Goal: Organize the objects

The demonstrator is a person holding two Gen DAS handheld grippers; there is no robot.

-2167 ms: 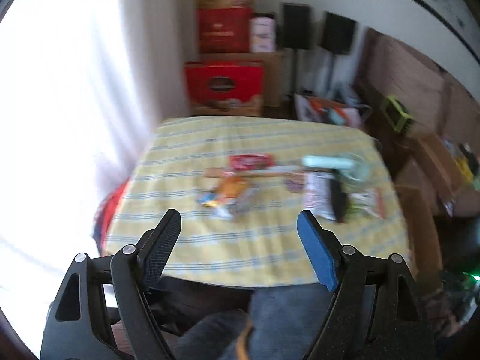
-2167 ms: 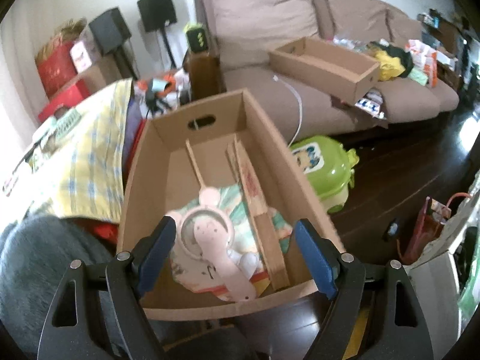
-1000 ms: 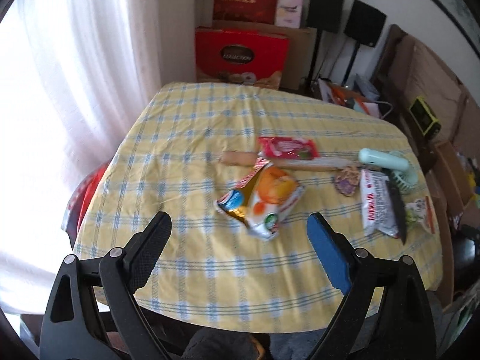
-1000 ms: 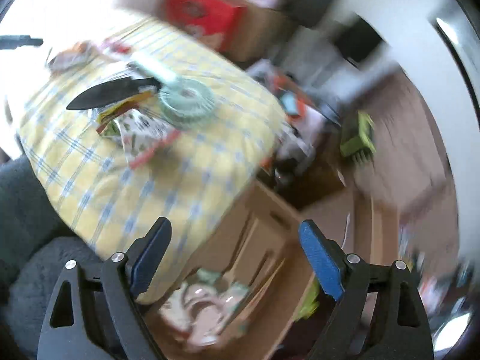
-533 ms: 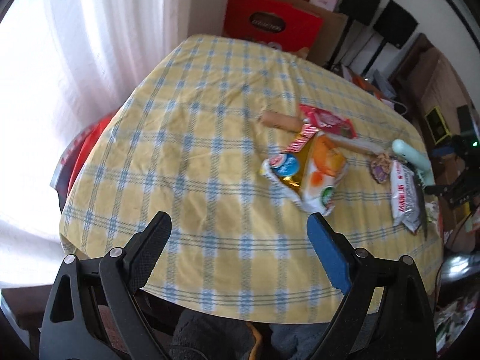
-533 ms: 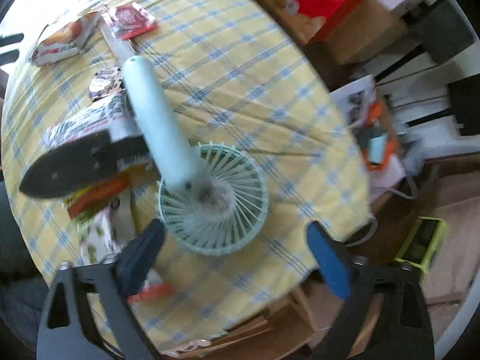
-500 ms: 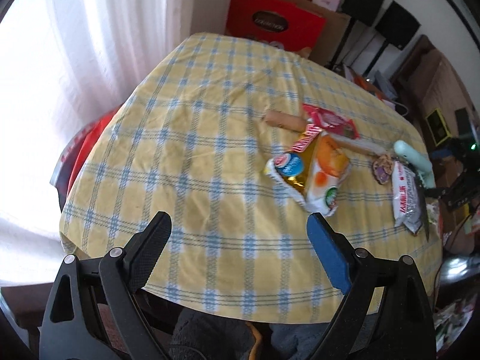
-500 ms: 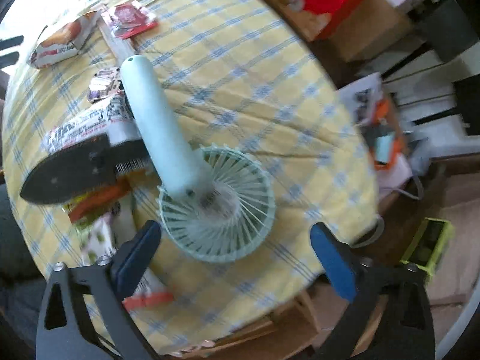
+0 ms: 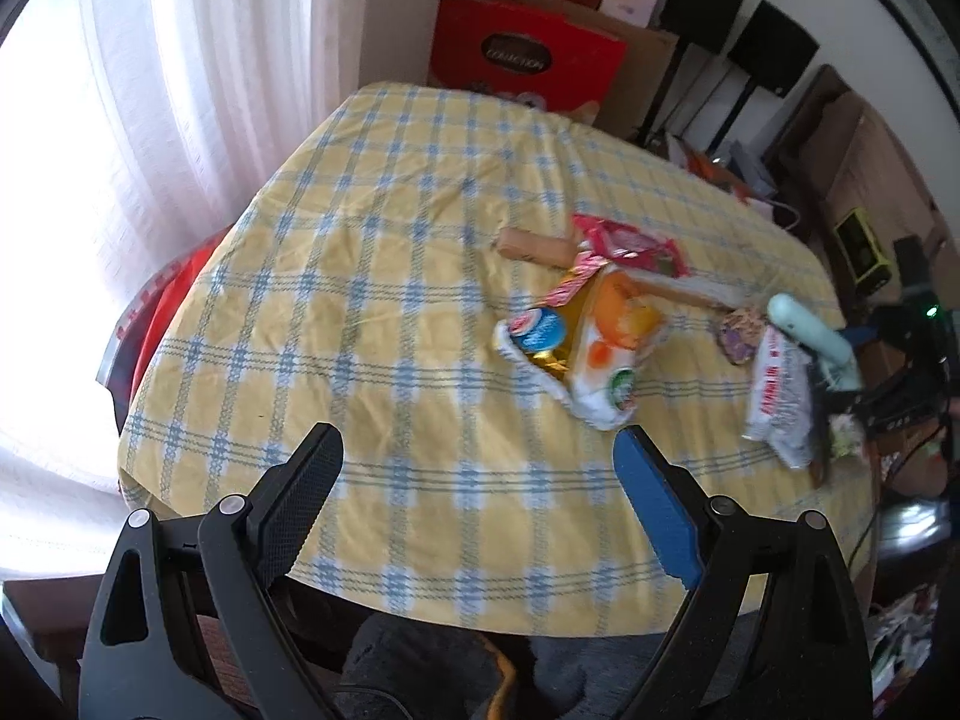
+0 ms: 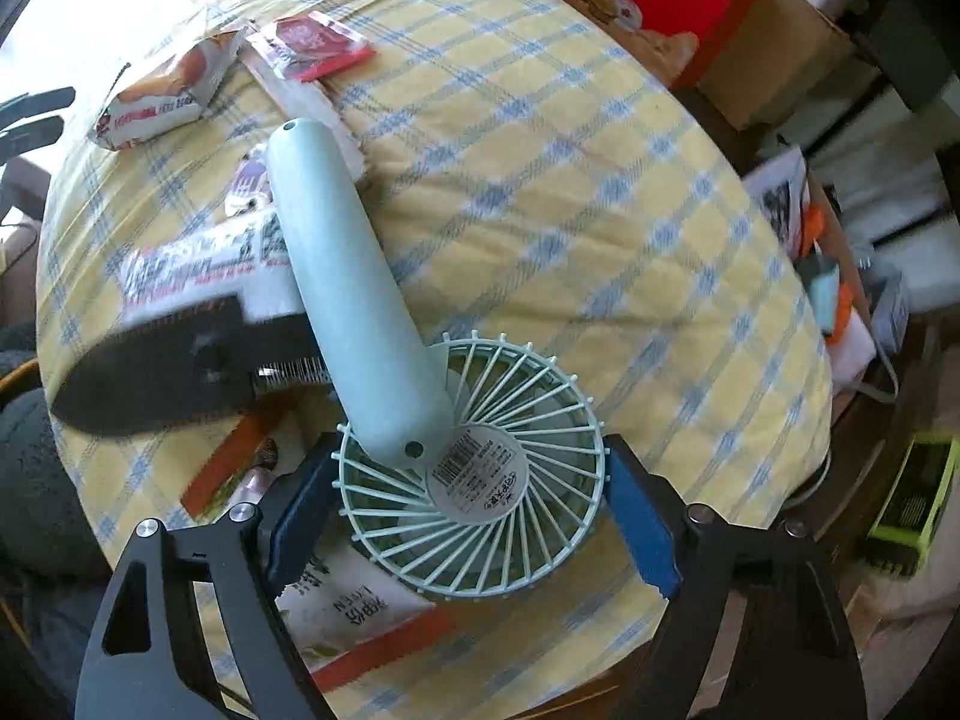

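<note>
Left view: the left gripper (image 9: 477,468) is hanging wide open with nothing in it; the orange snack bag (image 9: 591,348) is waiting at 1 o'clock.

Right view: the right gripper (image 10: 471,489) has just been closing around the mint fan (image 10: 474,474) — pads at its rim, hold not sure. Most things are still lying on the table (image 10: 540,180).

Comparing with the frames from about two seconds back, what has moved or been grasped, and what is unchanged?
The right gripper swung from over the cardboard box on the floor to the table and came down around the mint handheld fan; its jaws have just been closing, the fan's round head between them. The left gripper edged closer over the tablecloth, open and empty. The snack packets lie as before.
</note>
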